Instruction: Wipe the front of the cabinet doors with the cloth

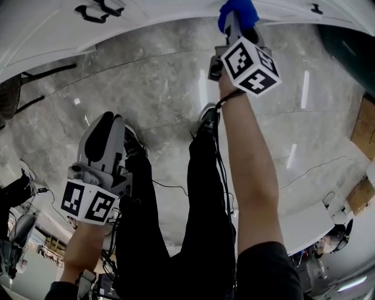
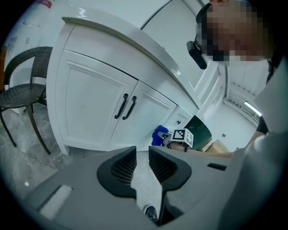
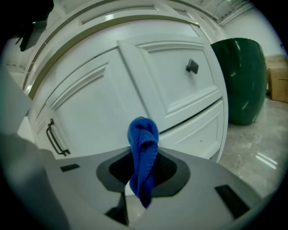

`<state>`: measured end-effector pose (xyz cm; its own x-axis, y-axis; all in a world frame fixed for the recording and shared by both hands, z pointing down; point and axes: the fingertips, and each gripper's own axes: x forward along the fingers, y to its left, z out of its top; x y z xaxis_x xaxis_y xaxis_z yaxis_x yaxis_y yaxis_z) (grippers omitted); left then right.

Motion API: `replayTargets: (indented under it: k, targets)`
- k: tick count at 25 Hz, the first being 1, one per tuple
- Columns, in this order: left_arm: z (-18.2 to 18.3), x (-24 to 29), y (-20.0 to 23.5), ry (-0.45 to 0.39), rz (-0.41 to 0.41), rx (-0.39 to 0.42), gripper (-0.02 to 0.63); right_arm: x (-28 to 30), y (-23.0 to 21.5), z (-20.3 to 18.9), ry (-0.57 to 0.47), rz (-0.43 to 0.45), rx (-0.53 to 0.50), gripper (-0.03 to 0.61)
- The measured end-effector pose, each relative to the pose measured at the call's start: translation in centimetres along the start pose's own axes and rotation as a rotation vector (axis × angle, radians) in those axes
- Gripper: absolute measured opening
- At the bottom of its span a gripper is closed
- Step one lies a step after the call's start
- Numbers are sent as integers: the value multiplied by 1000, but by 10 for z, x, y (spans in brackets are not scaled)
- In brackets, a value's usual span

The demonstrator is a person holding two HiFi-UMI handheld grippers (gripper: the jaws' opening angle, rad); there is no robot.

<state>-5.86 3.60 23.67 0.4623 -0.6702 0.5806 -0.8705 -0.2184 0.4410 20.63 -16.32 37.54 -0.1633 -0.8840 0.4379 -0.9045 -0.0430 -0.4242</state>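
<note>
My right gripper is shut on a blue cloth, whose bunched end sticks up between the jaws. It is held out close to the white cabinet door, though I cannot tell if the cloth touches it. In the head view the cloth sits at the cabinet's base, right arm stretched forward. My left gripper hangs back over the floor, open with nothing in it. From there the double doors with black handles and the cloth are visible.
To the right of the doors is a drawer front with a black knob, then a dark green bin and cardboard boxes. A black wicker chair stands left of the cabinet. The person's legs and cables are over the marble floor.
</note>
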Motion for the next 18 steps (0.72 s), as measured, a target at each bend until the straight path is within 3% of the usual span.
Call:
replayTargets:
  k: [6,11,14,18]
  targets:
    - [-1,-34,50,-20,53,-27,87,15,128,-97,122,180,-108,78]
    - [-4,-44,74,-20,67,-22,87,35,209,-148,196,356,-220,78]
    - [-8,-41,80,-16,78,-25,87,48,217,-155,215,374,-235,78]
    - [-11,-27,73,-13,80,-39,87,63,184,-138,216,329,-203,78]
